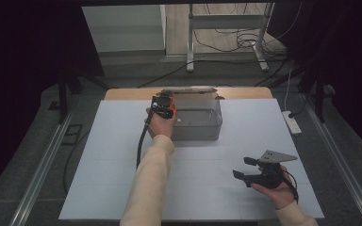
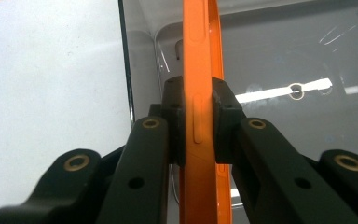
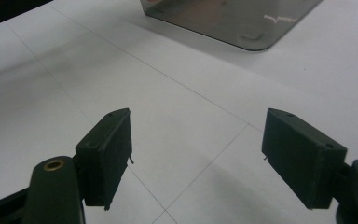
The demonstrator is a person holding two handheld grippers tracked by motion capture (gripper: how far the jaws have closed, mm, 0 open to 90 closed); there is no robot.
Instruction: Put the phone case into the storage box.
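Holding the orange phone case (image 2: 200, 116) clamped edge-on in my left gripper (image 1: 162, 106) over the clear bin (image 1: 202, 125); right gripper (image 1: 250, 169) fingers apart above the bench. Next I'd lower and release, I judge.

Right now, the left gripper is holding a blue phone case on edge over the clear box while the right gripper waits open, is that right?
Not quite: the phone case is orange, as the left gripper view shows. The left gripper does hold it on edge over the clear box, and the right gripper waits open.
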